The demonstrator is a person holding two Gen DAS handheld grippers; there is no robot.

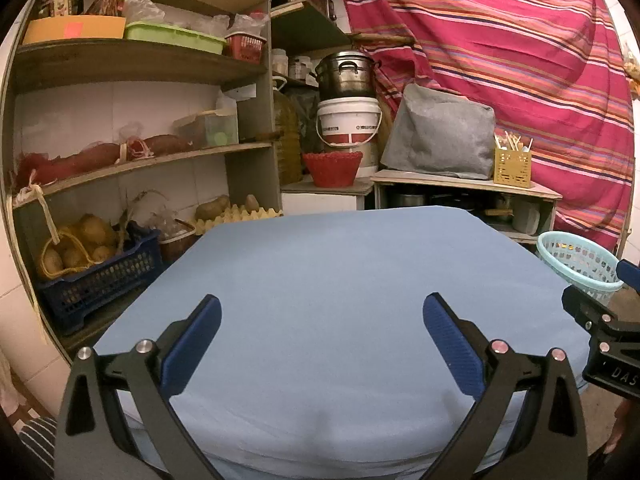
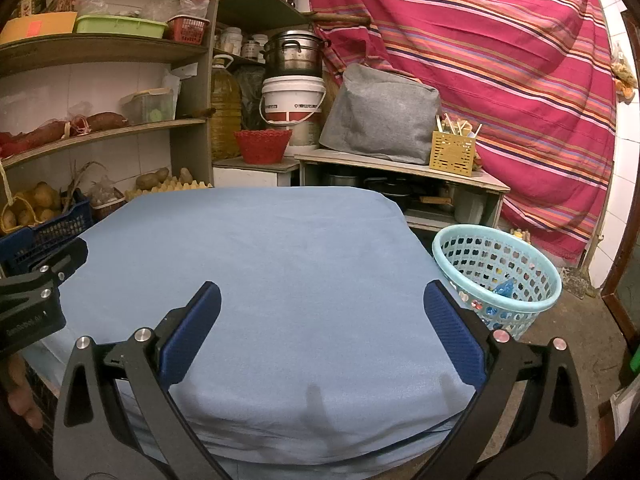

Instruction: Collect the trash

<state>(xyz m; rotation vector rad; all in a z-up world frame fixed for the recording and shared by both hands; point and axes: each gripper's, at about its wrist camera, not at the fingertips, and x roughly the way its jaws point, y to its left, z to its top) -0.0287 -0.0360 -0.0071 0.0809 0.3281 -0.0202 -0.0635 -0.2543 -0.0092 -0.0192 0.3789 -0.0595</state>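
Over the blue-covered surface (image 2: 280, 260) both hand-held grippers hover side by side, aimed toward the far shelves and the striped pink cloth (image 2: 480, 60) hung behind. The left hand-held gripper (image 1: 322, 340) is level above the near edge, its blue-padded fingers (image 1: 194, 344) spread wide and released, nothing between them. The right hand-held gripper (image 2: 322, 332) sits in the same pose, jaws wide apart and empty; its body shows at the right edge of the left wrist view, where the letters "DAS" can be read on it. A bare hand (image 2: 20, 392) shows under the left tool in the right wrist view; faint writing on that tool's body is too blurred to read. The light blue basket (image 2: 498, 276) stands on the floor just beside the surface's right corner; inside it lie small bits of trash (image 2: 502, 289), blue and multicoloured wrappers seen through the holes. The white bucket (image 2: 292, 98) under the steel pot carries a label that cannot be read.
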